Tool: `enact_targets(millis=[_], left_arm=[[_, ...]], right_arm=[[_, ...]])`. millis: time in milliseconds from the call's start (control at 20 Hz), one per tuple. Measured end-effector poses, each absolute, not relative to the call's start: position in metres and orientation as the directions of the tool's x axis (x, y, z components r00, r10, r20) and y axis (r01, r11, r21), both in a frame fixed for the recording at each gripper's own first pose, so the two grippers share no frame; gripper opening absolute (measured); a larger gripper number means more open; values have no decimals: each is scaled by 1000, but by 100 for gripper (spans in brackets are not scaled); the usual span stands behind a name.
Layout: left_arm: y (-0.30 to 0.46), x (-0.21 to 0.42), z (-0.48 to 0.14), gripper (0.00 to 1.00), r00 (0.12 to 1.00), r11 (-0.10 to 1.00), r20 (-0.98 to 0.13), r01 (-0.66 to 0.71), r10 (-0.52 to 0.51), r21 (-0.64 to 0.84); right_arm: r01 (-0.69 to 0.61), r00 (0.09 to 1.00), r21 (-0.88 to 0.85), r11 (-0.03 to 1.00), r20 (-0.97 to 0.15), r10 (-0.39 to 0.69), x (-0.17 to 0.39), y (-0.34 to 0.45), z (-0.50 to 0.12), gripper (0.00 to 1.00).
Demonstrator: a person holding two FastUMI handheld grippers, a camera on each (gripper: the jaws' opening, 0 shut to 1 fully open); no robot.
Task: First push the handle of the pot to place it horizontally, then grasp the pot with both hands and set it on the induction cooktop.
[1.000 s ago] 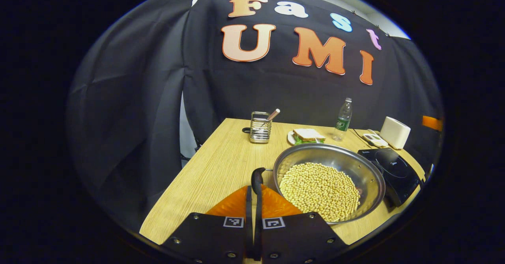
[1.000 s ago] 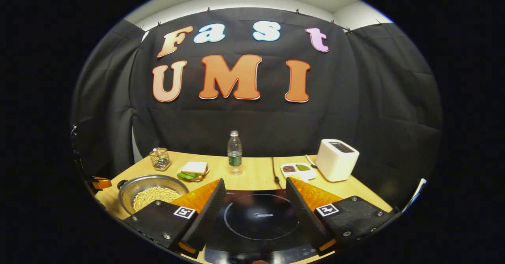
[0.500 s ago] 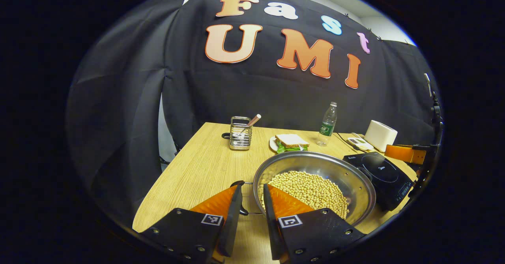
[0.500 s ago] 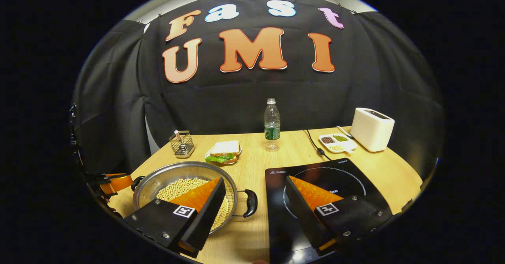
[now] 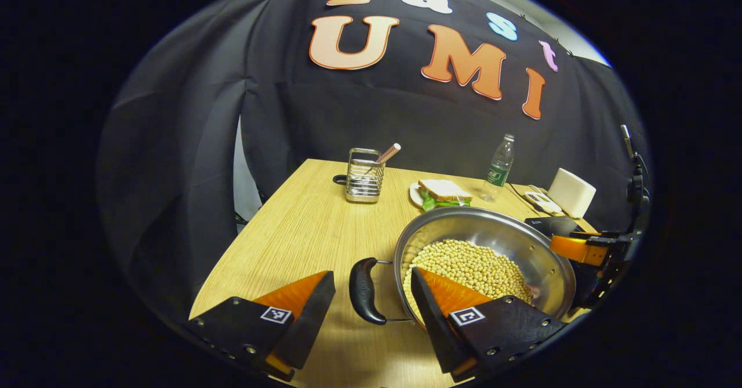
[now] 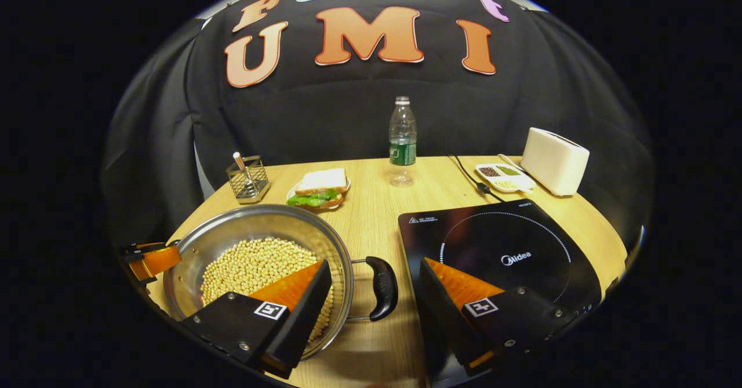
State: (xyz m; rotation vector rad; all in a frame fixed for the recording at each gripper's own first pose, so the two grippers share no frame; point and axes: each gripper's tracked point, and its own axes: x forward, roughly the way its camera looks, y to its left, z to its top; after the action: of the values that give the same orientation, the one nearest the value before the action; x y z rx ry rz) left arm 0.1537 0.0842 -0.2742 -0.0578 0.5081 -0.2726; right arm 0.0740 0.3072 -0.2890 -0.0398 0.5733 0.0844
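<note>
Pot (image 6: 255, 243) of beans sitting on table (image 5: 290, 243), just left of induction cooktop (image 6: 504, 254), both handles lying flat. Left gripper (image 5: 371, 295) gaping wide, straddling left handle (image 5: 364, 290). Right gripper (image 6: 375, 286) gaping wide, straddling right handle (image 6: 384, 288), neither touching.

Both tongs, left (image 5: 371, 301) and right (image 6: 374, 292), hang low with fingers spread wide, gripping nothing.
</note>
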Motion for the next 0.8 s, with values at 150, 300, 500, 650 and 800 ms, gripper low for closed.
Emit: enact_targets(millis=[150,300,500,650,800], left_arm=[[84,158,-285,83,824,963,-499,240,-269,-121],[82,160,-292,83,811,960,-513,248,-281,-133],[74,160,-296,70,796,953,-524,264,-302,-148],[75,155,-304,63,776,953,-554,245,-302,-177],[73,155,-307,64,772,956,-565,204,-291,-213]], right_arm=[[-79,819,-5,997,-571,62,78,307,-300,96],[-93,799,12,996,-596,82,79,313,-308,89],[-86,784,15,996,-615,77,83,313,-317,78],[-84,780,40,996,-620,91,82,315,-318,67],[-99,790,35,995,-605,100,84,315,-315,65]])
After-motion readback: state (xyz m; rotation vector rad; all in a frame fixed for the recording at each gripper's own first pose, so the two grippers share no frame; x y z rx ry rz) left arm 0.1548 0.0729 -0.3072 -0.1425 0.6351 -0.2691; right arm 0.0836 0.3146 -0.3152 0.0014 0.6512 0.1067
